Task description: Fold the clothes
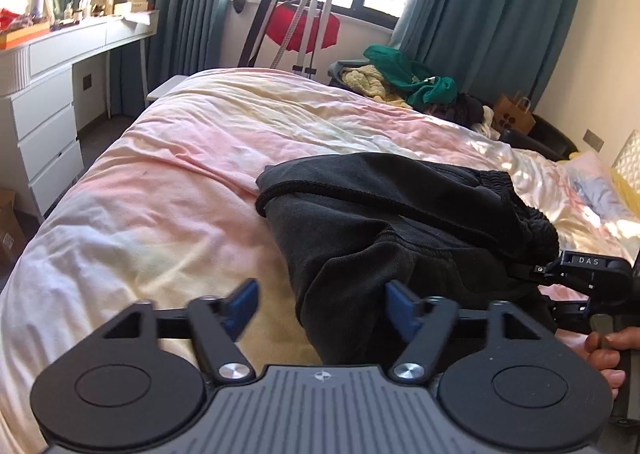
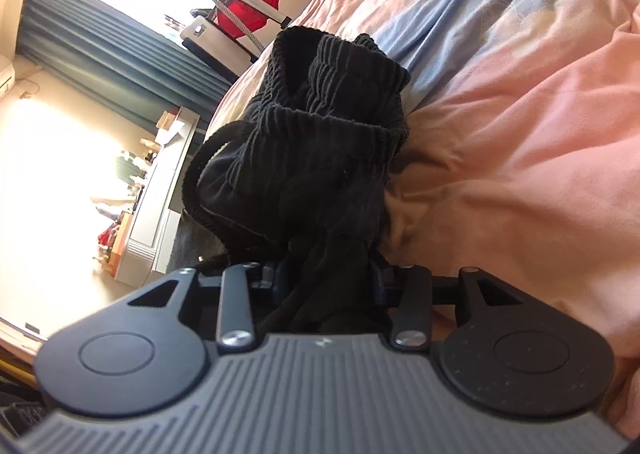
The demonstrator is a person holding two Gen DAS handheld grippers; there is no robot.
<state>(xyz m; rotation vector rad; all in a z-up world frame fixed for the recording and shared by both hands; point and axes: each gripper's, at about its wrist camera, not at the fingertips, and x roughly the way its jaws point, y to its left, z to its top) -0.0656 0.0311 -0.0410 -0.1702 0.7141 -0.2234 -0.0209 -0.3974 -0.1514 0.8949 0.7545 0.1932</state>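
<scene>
Left gripper (image 1: 320,304) hangs wide open over the crumpled black cotton sweatpants (image 1: 400,222) on the pink bed (image 1: 160,174). Right gripper (image 2: 326,282) is clamped on the same fabric.

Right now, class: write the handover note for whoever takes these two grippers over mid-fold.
Left gripper: open, nothing between its pads, beside the black garment.
Right gripper: garment fabric bunched between its jaws; whether it is actually clamped is hard to tell.
Garment lies bunched on the pink duvet, ribbed waistband doubled over.
Done: rough first fold.
Left: flatten and finish it; more clothes piled at the bed's far side.
</scene>
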